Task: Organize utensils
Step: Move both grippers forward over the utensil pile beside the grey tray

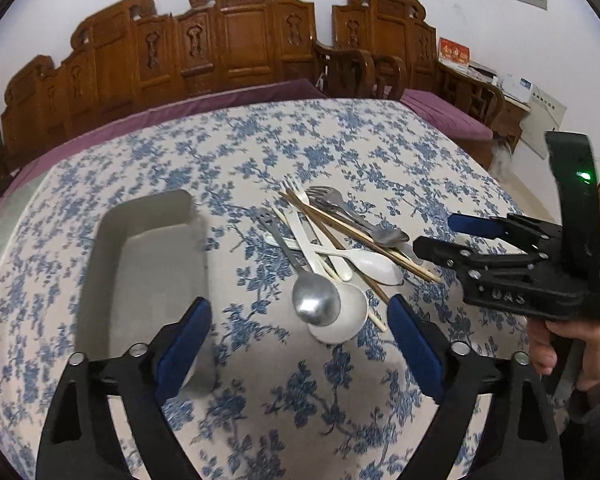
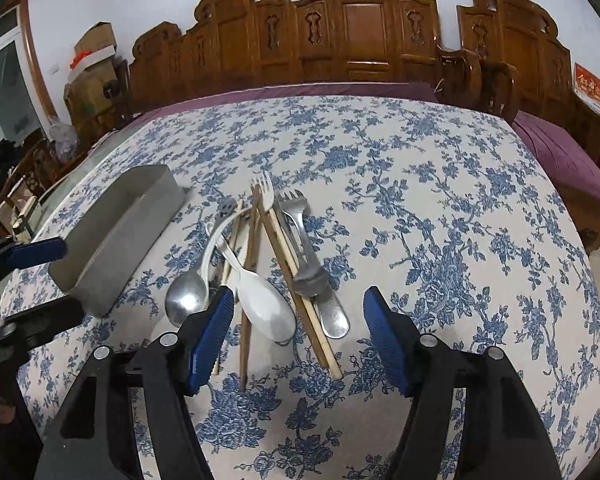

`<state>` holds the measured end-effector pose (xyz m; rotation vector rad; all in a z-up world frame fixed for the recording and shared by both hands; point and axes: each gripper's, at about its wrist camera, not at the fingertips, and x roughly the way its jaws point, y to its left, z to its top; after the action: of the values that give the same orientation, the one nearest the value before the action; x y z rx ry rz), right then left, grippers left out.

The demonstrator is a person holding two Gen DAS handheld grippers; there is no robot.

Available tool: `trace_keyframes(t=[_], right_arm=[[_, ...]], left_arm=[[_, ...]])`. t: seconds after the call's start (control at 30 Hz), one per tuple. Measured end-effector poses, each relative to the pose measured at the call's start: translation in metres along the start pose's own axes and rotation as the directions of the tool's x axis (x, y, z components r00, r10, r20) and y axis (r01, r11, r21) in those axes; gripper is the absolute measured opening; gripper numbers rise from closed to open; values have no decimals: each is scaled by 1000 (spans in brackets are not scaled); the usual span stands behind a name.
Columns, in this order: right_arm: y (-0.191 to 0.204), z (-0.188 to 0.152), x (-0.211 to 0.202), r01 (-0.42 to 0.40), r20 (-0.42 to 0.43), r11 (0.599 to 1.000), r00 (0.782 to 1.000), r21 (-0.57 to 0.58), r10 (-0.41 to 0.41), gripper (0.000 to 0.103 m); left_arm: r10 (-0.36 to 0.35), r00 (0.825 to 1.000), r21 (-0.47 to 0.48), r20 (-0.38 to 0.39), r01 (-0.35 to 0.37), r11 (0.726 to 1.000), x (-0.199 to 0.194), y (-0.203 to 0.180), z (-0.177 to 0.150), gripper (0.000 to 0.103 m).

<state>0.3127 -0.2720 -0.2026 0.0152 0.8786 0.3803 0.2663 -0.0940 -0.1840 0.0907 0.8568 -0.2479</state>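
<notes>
A pile of utensils lies on the floral tablecloth: a steel spoon [image 1: 315, 303] on a white ceramic spoon [image 1: 340, 320], a white plastic spoon [image 2: 265, 307], wooden chopsticks [image 2: 300, 288], metal forks [image 2: 296, 208] and a white fork [image 2: 266, 189]. A grey rectangular tray [image 1: 140, 272] stands left of the pile and also shows in the right wrist view [image 2: 116, 240]. My left gripper [image 1: 300, 344] is open and empty, just before the pile. My right gripper [image 2: 298, 336] is open and empty, its fingers straddling the pile's near end.
The tablecloth [image 2: 440, 240] covers a large table. Carved wooden chairs [image 2: 356, 36] and purple cushions [image 2: 572, 160] line the far wall. The right gripper body [image 1: 532, 272] and the hand holding it appear at the right of the left wrist view.
</notes>
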Motion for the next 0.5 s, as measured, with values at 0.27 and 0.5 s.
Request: trace_keyframes(t=[0.27,0.5], right_arm=[[-14,-4,7,11,-26,999,1000,51,-9,69],[-13,-3,6,-6,-16,999,1000,51,7,69]], left_arm=[[1,998,-15,-65,-2,1000,50,-3,11,65],[5,991,-38,-132,-10,999,83,-1,9,53]])
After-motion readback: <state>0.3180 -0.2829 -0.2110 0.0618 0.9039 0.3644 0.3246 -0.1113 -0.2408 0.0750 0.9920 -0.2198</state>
